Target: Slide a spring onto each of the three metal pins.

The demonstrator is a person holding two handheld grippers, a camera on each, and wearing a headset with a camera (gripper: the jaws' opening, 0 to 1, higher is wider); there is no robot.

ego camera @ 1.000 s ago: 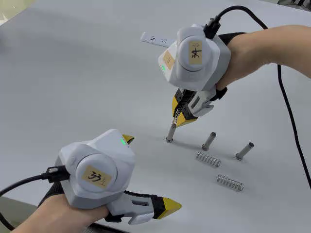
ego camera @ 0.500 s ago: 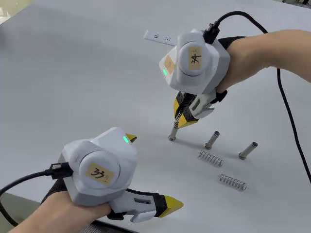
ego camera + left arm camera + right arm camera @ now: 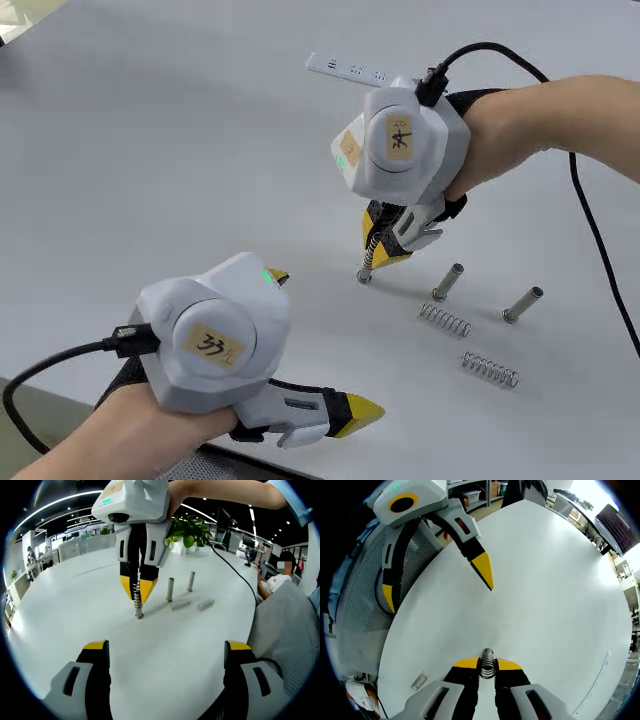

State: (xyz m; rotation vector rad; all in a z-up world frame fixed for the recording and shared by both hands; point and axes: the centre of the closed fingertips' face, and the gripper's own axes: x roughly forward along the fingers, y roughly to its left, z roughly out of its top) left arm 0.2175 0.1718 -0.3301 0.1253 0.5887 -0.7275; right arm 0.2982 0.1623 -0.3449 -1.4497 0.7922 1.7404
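White worktop (image 3: 150, 150), open-plan office behind it in left gripper view, power strip (image 3: 350, 71) lying at 12 o'clock of the work in head view. Right hand-held gripper (image 3: 138, 591) pressed onto held spring (image 3: 372, 252), pinching it near the top between yellow tips. Spring axis upright, leaning a touch with the jaws, lower coils apparently around first pin (image 3: 138, 612). Just the pin's foot visible under the coils, touching worktop.

Key relation: pin straight below the tips, at 6 o'clock from them in left gripper view, same long axis as held spring. Coming move judged as a straight push down along that axis, then release. Any tilt likely to jam coils on the pin.

Second pin (image 3: 447, 282) and third pin (image 3: 523, 304) bare, standing at 3 o'clock of first pin in head view, near each other. Nearer loose spring (image 3: 444, 320) lying flat just beside second pin at its 6 o'clock. Farther loose spring (image 3: 490, 369) flat at 5 o'clock, a little further out.

Left hand-held gripper (image 3: 165, 649) spread wide, holding nothing, parked at 7 o'clock of first pin in head view, well apart. Right side clearly nearer to all pins and springs. Progress estimate: first of three under way, two left.
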